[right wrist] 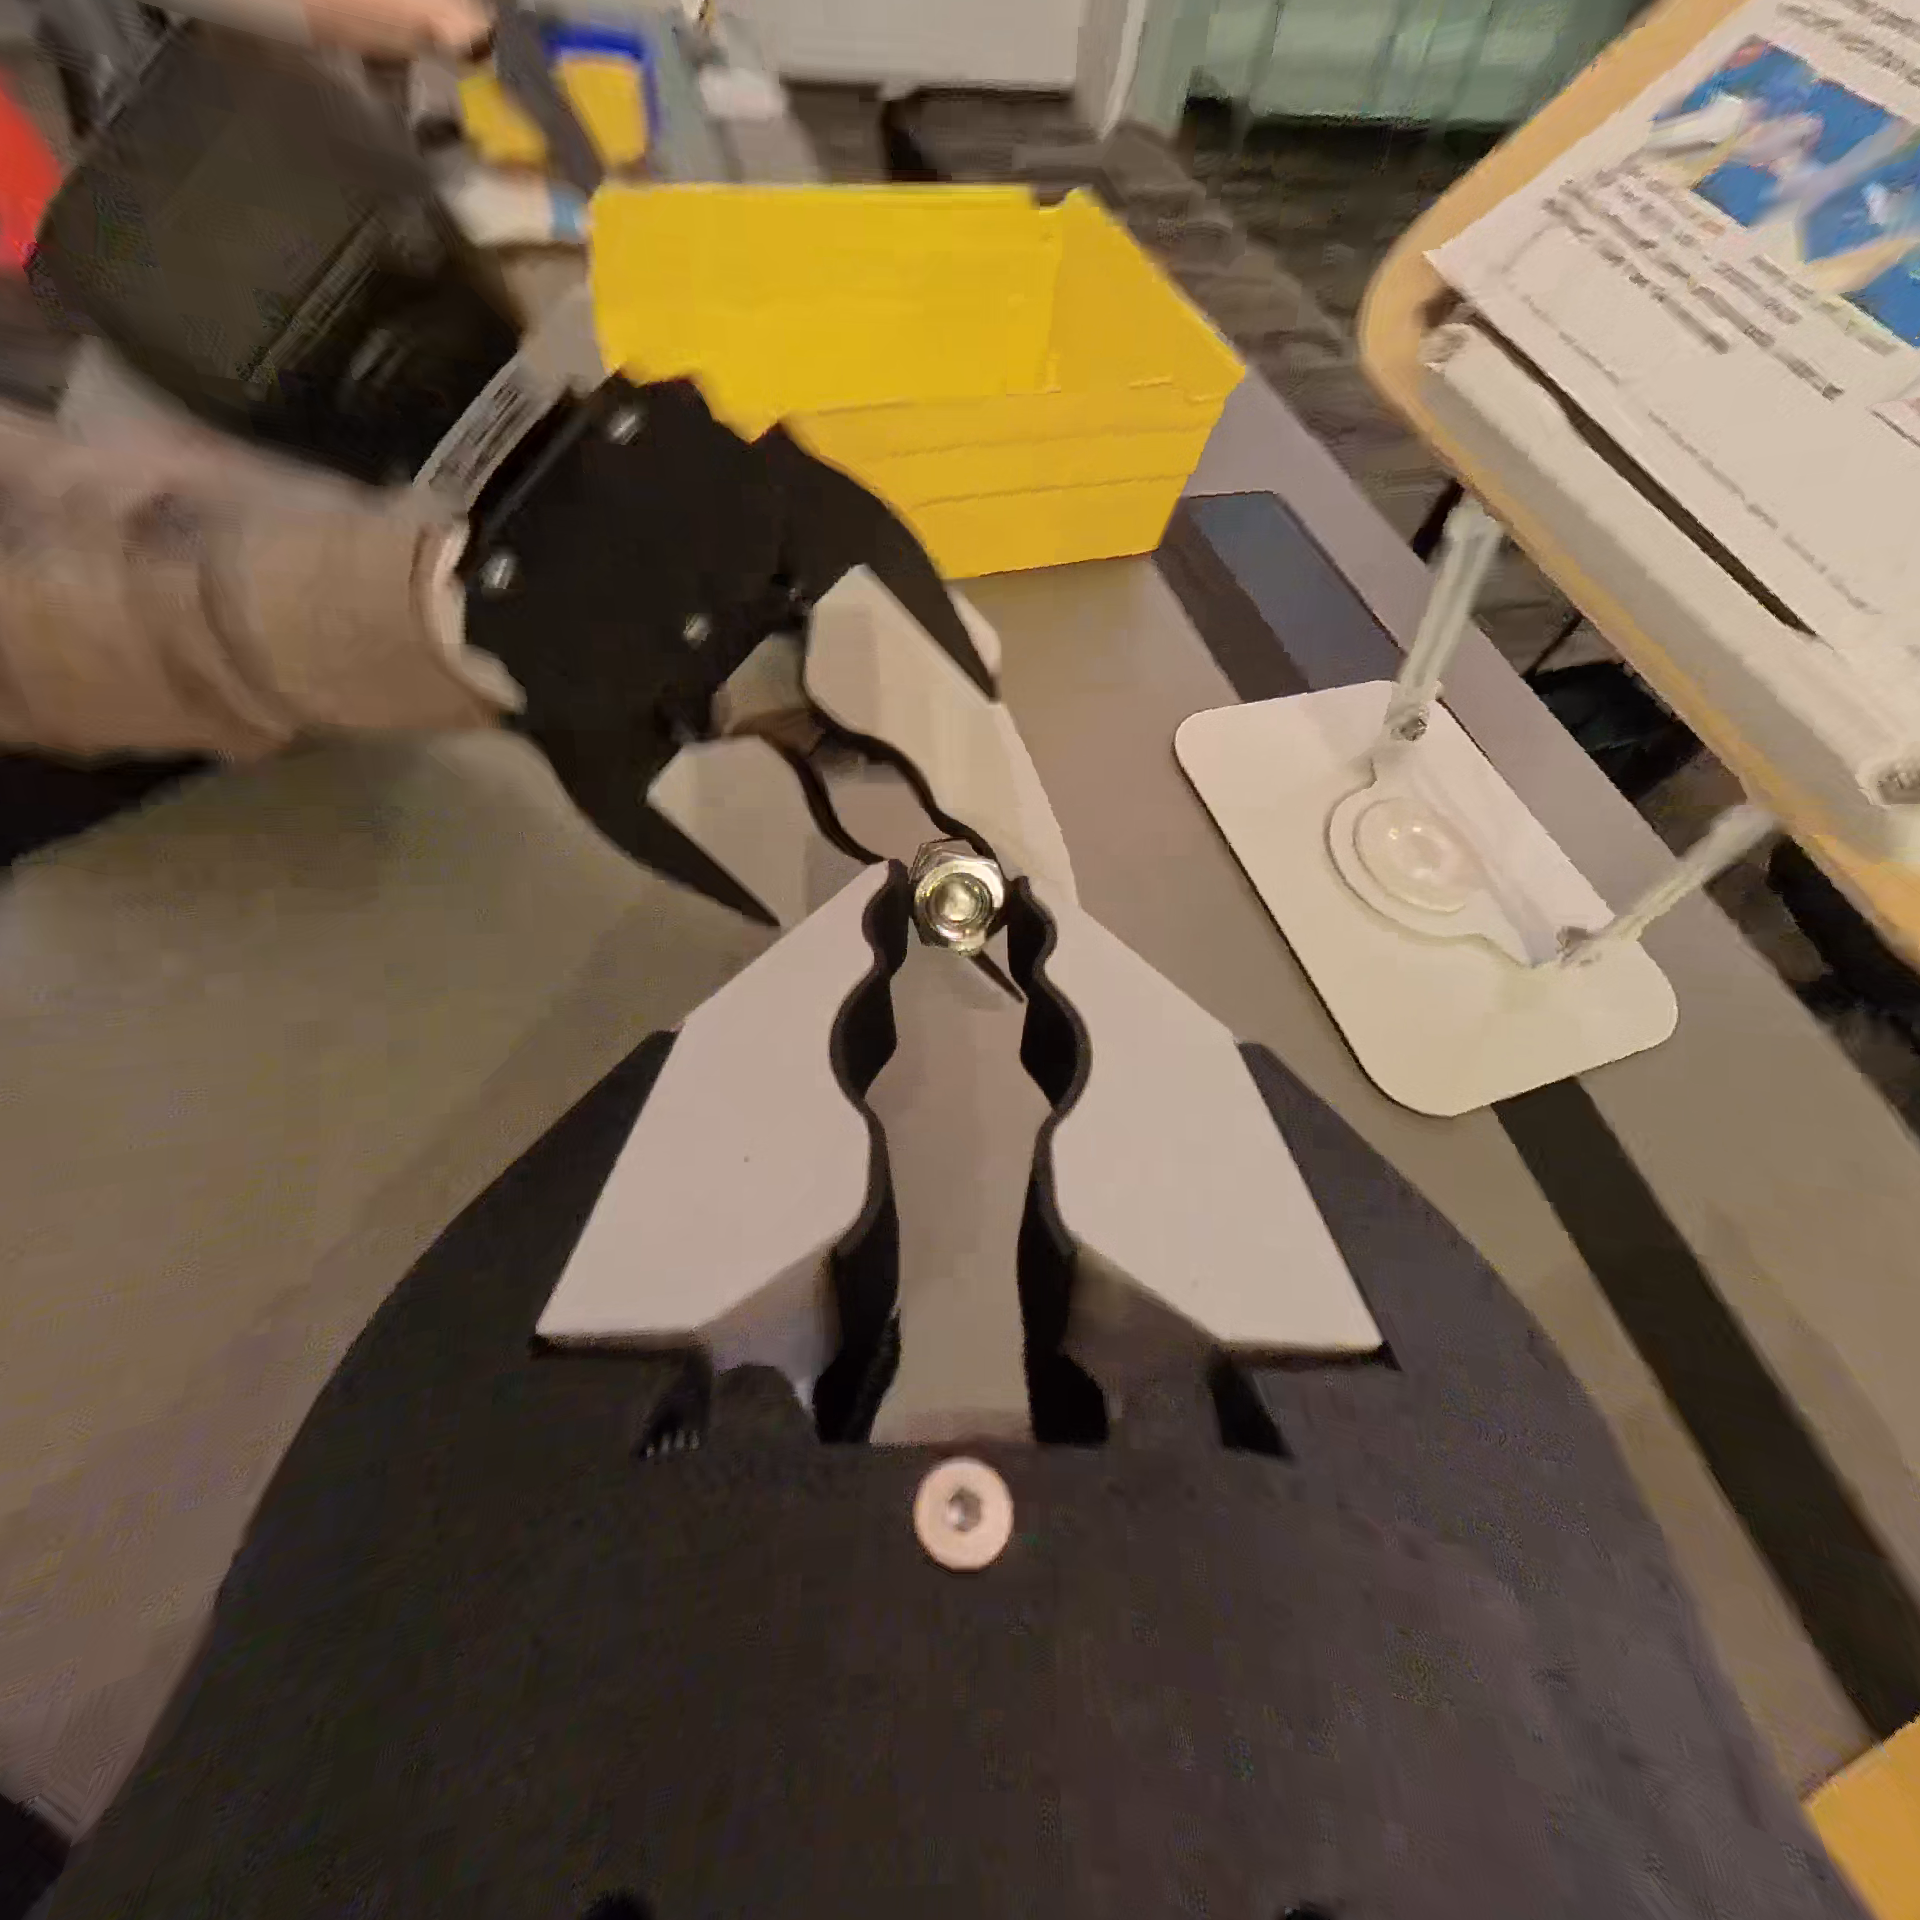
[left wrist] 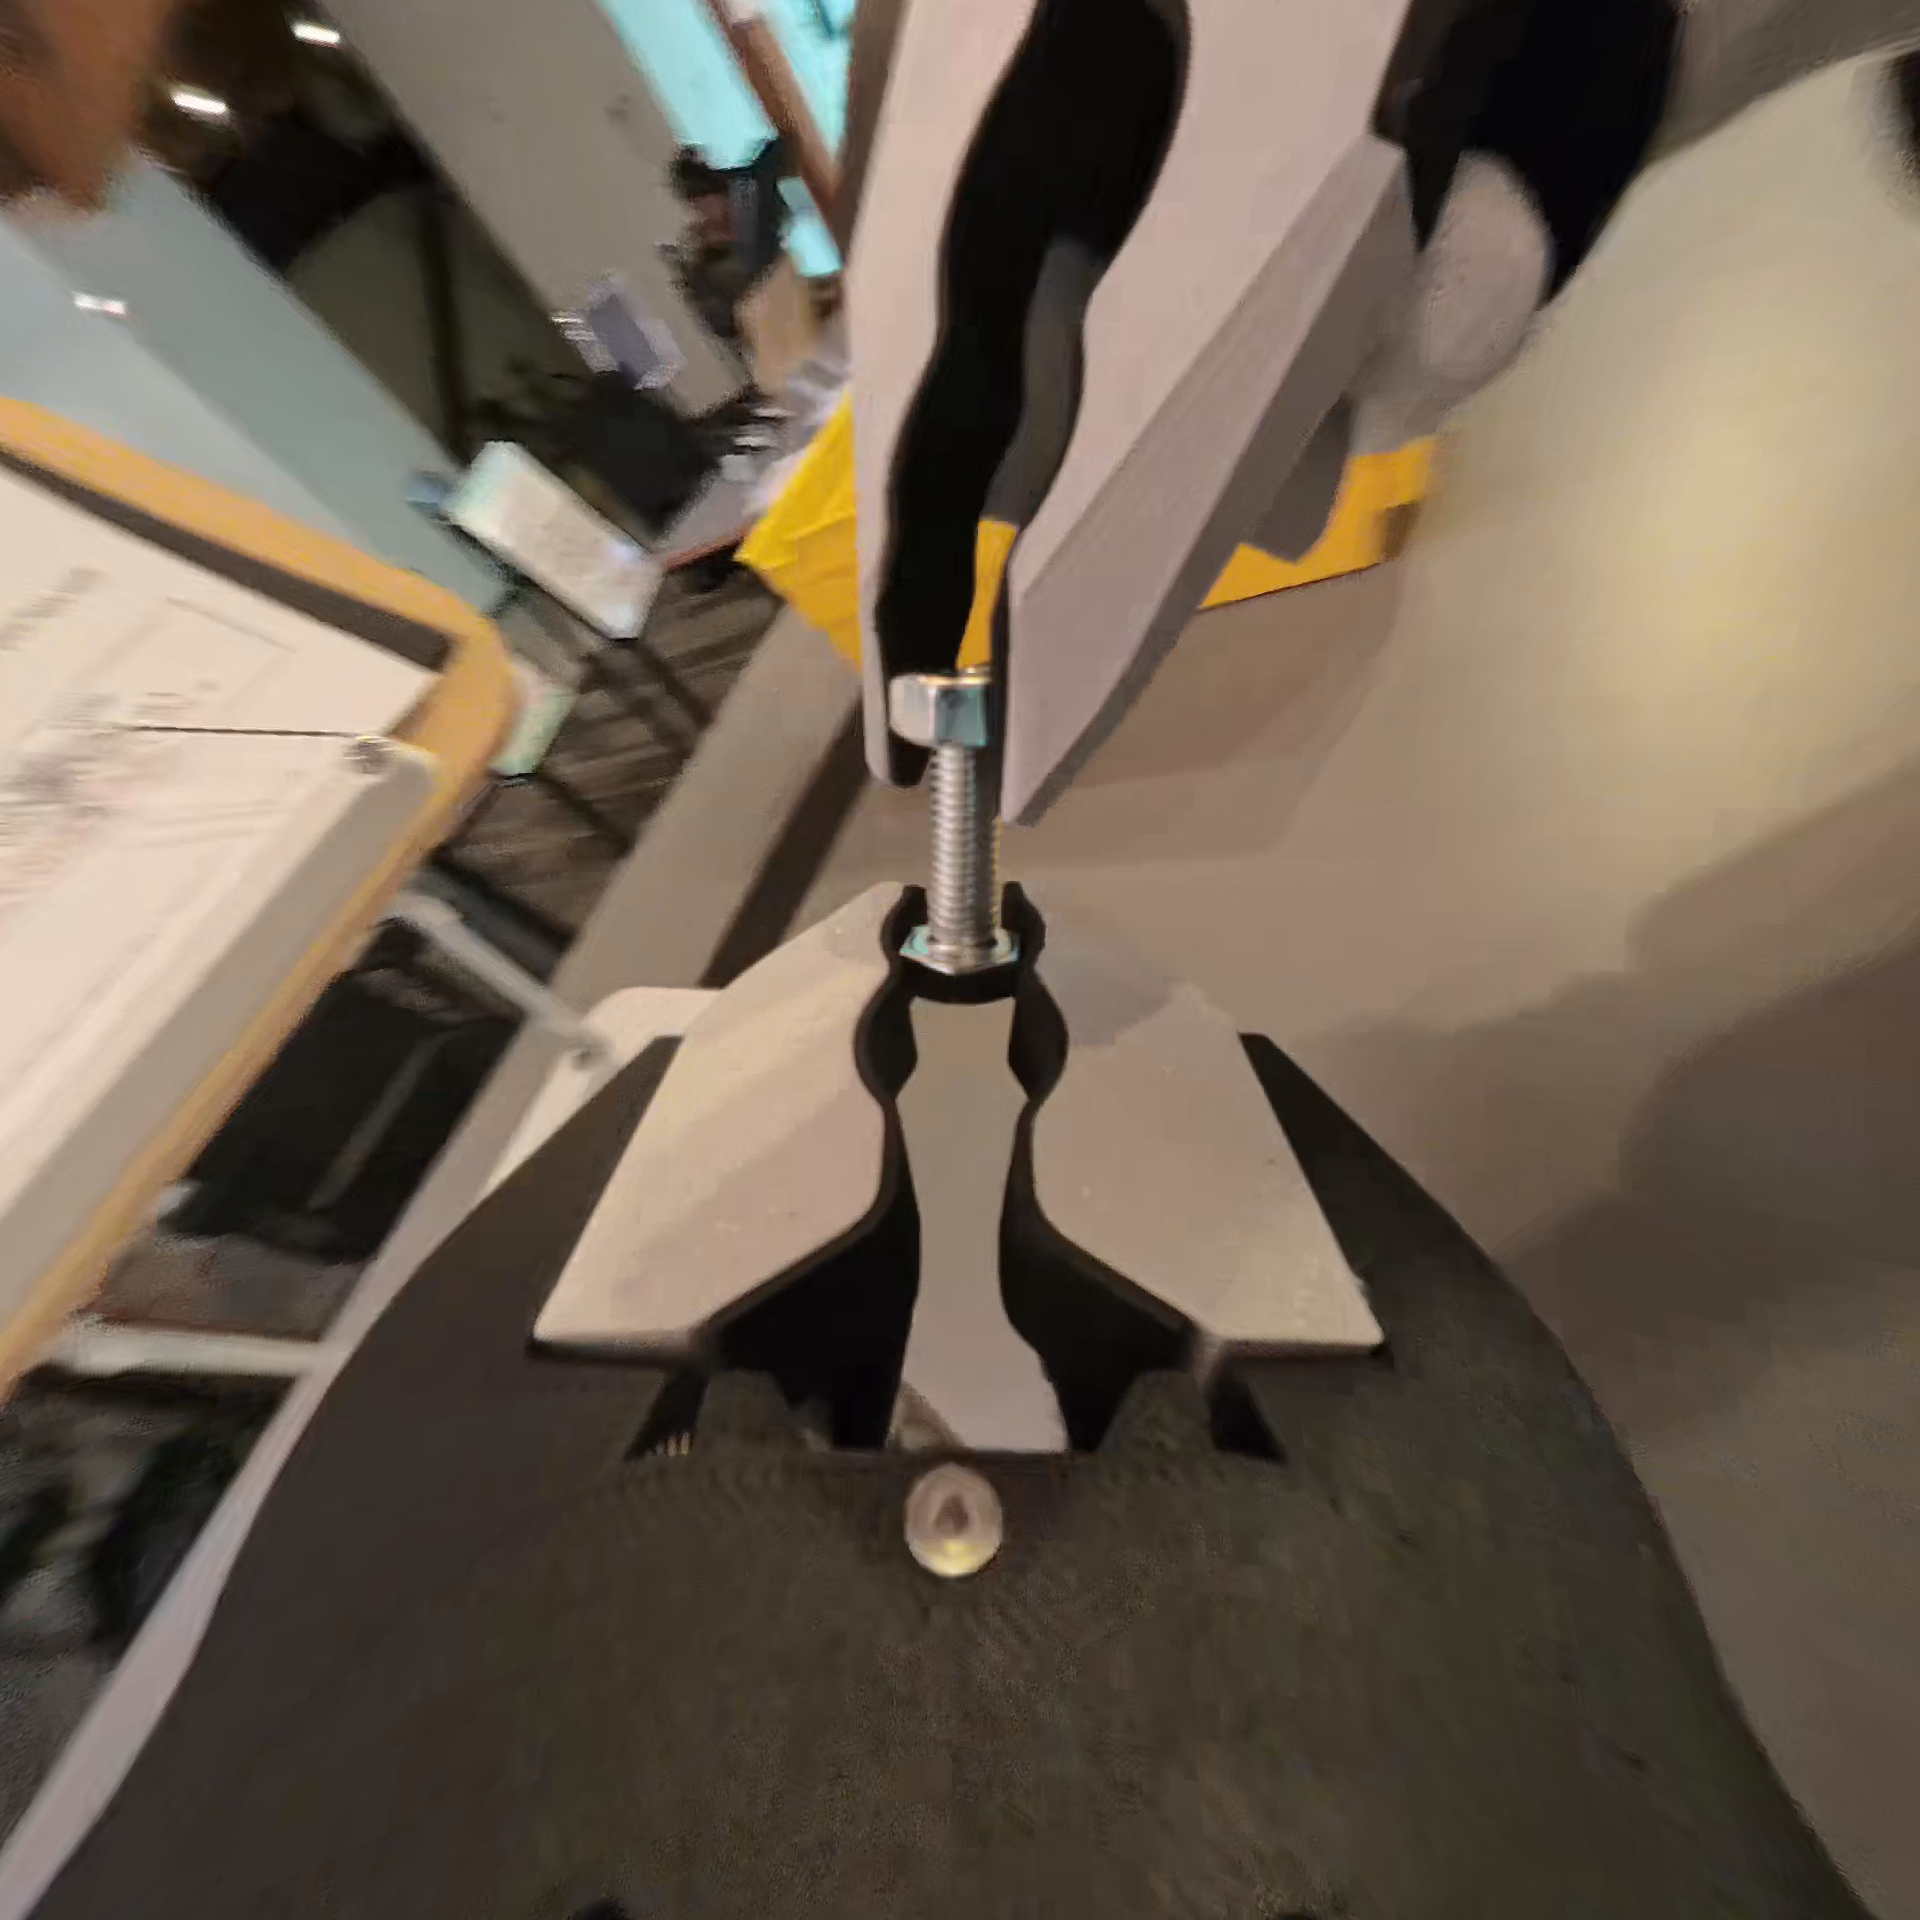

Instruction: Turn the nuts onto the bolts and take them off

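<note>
Bolt (left wrist: 961, 831), head clamped between right gripper (left wrist: 940, 774) jaws; nut (left wrist: 961, 948), pinched in left gripper (left wrist: 961, 961) jaws, threaded on, seemingly near the tip; unthreading outstanding.

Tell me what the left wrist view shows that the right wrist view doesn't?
Only the left wrist view shows the bolt side-on, its threaded shaft spanning both grippers. Only the right wrist view shows the whole yellow bin and a white stand base. Both show the left gripper holding the nut and the right gripper holding the bolt's head.
</note>
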Available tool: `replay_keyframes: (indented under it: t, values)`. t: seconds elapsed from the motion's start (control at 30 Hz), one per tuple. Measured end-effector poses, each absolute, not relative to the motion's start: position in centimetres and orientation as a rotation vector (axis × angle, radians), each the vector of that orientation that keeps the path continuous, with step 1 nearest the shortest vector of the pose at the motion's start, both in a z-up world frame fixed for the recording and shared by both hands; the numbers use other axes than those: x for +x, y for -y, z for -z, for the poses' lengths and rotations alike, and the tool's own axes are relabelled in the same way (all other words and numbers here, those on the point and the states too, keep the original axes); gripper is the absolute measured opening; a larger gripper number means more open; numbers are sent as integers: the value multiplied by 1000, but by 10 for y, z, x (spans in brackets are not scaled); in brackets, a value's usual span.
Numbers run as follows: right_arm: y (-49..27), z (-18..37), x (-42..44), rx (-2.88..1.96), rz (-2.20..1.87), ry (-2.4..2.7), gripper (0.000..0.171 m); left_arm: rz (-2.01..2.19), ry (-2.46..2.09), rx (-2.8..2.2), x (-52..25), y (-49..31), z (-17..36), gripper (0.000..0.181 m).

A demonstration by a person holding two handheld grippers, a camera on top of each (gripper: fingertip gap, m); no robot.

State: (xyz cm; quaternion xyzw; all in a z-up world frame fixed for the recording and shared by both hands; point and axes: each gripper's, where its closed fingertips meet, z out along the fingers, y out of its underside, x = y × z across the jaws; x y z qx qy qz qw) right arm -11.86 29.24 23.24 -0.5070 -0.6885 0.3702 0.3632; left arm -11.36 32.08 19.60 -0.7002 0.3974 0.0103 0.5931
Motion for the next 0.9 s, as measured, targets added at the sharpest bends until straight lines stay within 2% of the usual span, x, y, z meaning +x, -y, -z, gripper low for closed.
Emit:
replay_keyframes:
  t: [0.03,0.23,0.4,0.6,0.8,0.9]
  values:
    - [-286,-233,-116,-1235,-917,1848,17,73,-960,-1621,-108,-313,-196,14]
    - [-222,-230,-93,-572,-603,2349,17,866,-1248,-1606,-68,-229,-189,14]
    - [-198,-222,-81,-217,-299,2509,17,1186,-1338,-1551,-57,-194,-185,14]
    - [-191,-221,-76,-63,-133,2493,17,1257,-1365,-1523,-53,-185,-185,14]
    - [-199,-216,-75,-109,-85,2485,18,1220,-1338,-1544,-53,-193,-180,14]
    - [-205,-211,-74,-123,-25,2499,26,1202,-1338,-1542,-52,-194,-181,14]
